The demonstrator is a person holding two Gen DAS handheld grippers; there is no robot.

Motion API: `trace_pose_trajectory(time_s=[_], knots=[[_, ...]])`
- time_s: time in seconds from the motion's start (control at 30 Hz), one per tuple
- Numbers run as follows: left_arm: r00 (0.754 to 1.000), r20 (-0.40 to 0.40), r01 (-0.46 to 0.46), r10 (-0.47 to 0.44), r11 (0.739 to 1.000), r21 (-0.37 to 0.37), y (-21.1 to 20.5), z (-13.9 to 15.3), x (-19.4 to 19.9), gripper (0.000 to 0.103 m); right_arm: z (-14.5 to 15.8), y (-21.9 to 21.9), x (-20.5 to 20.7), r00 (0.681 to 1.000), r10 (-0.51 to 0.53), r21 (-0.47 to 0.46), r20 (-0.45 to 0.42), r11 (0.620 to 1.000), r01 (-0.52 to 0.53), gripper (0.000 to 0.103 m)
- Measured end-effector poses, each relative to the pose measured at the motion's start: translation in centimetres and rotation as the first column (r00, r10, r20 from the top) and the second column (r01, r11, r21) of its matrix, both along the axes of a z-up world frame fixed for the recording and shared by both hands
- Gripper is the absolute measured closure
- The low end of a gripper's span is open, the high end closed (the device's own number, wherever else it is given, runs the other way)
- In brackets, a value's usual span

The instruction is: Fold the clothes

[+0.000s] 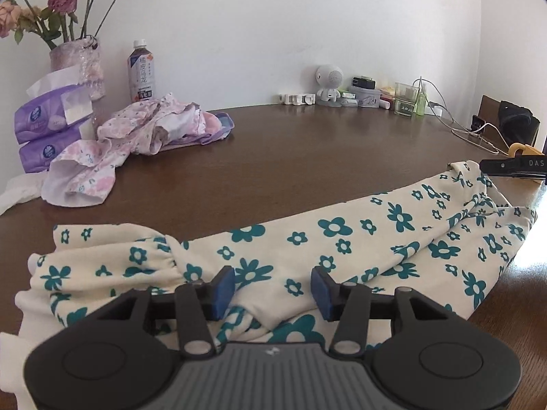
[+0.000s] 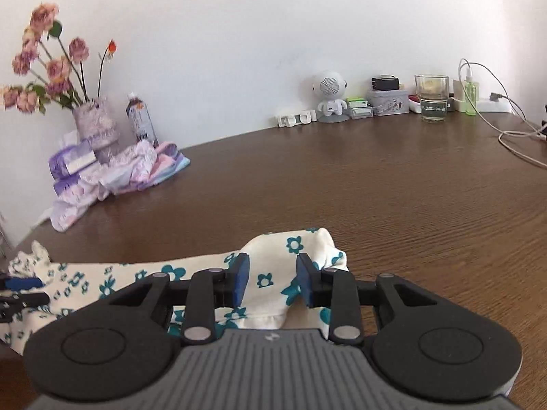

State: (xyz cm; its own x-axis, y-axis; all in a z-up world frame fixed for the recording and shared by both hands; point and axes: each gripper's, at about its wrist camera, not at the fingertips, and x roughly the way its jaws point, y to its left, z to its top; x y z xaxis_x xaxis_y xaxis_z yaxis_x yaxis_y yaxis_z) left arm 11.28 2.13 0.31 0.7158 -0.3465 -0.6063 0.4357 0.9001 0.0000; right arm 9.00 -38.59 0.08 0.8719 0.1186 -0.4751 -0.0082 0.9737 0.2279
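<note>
Left wrist view, far left: vase of dried roses against the wall, purple tissue packs stacked in front of it, and a drink bottle just to the right. A crumpled pink floral garment lies heaped on the brown table, touching the tissue packs.

Centre: the cream garment with teal flowers stretches across the near part of the table, left end bunched and gathered, right end reaching the table's edge. The left gripper hovers low over its near edge. The blue pads stand apart, with a raised fold of fabric lying between them. No pad clearly presses on the cloth, so I read this gripper as released.

Back wall, centre to right: small white robot figure, tin box, glass, white cables.

Far right edge: the other gripper's black finger reaches the garment's far end.

Right wrist view: the right gripper sits over that end of the flowered garment. A raised hump of cloth fills the space between the blue pads; both pads touch its sides, grasping the garment. The fabric trails away to the left.
</note>
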Motion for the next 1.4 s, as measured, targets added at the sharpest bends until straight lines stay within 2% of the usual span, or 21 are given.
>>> trace_pose_trajectory(time_s=[0.1, 0.27, 0.3, 0.33, 0.37, 0.5, 0.57, 0.63, 0.73, 0.87, 0.9, 0.97, 1.03, 1.1, 1.2, 1.27, 1.4], knots=[[1.000, 0.003, 0.003, -0.003, 1.000, 0.013, -0.4, 0.0, -0.1, 0.050, 0.5, -1.2, -0.4, 0.999, -0.036, 0.014, -0.001, 0.999, 0.036, 0.065], [1.000, 0.001, -0.006, 0.006, 1.000, 0.010, -0.4, -0.1, -0.2, 0.050, 0.0, -1.1, 2.8, 0.997, -0.010, 0.025, -0.080, 1.000, 0.012, 0.065], [1.000, 0.001, -0.007, 0.007, 1.000, 0.009, -0.4, -0.1, -0.2, 0.050, -0.1, -1.1, 3.4, 0.996, -0.003, 0.039, -0.094, 0.999, 0.007, 0.069], [1.000, 0.001, -0.008, 0.008, 1.000, 0.009, -0.3, -0.1, -0.3, 0.050, -0.2, -1.1, 3.9, 0.994, 0.004, 0.054, -0.108, 0.999, 0.002, 0.090], [1.000, 0.001, -0.009, 0.009, 1.000, 0.009, -0.3, -0.1, -0.3, 0.050, -0.3, -1.1, 4.2, 0.994, 0.019, 0.076, -0.112, 0.997, -0.011, 0.099], [1.000, -0.003, -0.009, 0.009, 1.000, -0.004, -0.1, -0.1, -0.2, 0.050, -0.1, -3.0, 3.1, 0.997, -0.016, 0.199, -0.069, 0.980, 0.030, 0.100], [1.000, -0.004, -0.010, 0.010, 1.000, -0.009, 0.0, -0.1, -0.2, 0.050, -0.8, -4.5, 3.2, 0.994, -0.051, 0.249, -0.092, 0.966, 0.072, 0.100], [1.000, -0.006, -0.012, 0.012, 1.000, -0.015, 0.1, 0.0, -0.2, 0.050, -1.8, -5.3, 3.6, 0.990, -0.053, 0.283, -0.128, 0.955, 0.088, 0.100], [1.000, -0.008, -0.018, 0.018, 1.000, -0.025, 0.2, 0.0, -0.3, 0.050, -2.4, -5.7, 3.9, 0.989, -0.053, 0.317, -0.137, 0.944, 0.094, 0.100], [1.000, 0.002, -0.023, 0.023, 0.999, -0.022, 0.0, 0.2, -0.5, 0.050, -1.9, -7.3, 2.5, 0.996, -0.050, 0.458, -0.074, 0.885, 0.079, 0.093], [1.000, 0.008, -0.023, 0.023, 1.000, -0.019, -0.2, 0.4, -0.6, 0.050, -1.5, -7.5, 2.1, 0.997, -0.059, 0.451, -0.058, 0.889, 0.079, 0.093], [1.000, 0.019, -0.025, 0.025, 1.000, -0.012, -0.5, 0.7, -0.8, 0.049, -0.5, -7.2, 1.5, 0.996, -0.074, 0.344, -0.045, 0.935, 0.085, 0.093], [0.999, 0.038, 0.015, -0.014, 1.000, -0.026, -2.0, 1.8, -0.9, 0.048, -0.1, -6.7, 1.4, 0.996, -0.059, 0.225, -0.062, 0.972, 0.071, 0.093], [0.996, 0.059, 0.076, -0.073, 0.996, -0.039, -4.3, 3.2, -1.0, 0.044, -0.3, -6.3, 1.4, 0.995, -0.027, 0.139, -0.095, 0.989, 0.040, 0.093], [0.975, 0.077, 0.212, -0.209, 0.977, -0.021, -10.3, 4.8, -0.7, 0.042, -0.8, -5.5, 1.4, 0.991, 0.044, 0.051, -0.126, 0.998, -0.037, 0.093], [0.949, 0.078, 0.307, -0.305, 0.952, -0.003, -14.8, 5.1, -0.5, 0.042, -0.9, -4.9, 1.4, 0.986, 0.100, 0.012, -0.131, 0.995, -0.100, 0.093], [0.903, 0.056, 0.422, -0.425, 0.905, 0.063, -24.2, 3.7, 0.5, 0.042, -0.3, -4.7, 1.1, 0.984, 0.152, -0.062, -0.088, 0.985, -0.158, 0.093]])
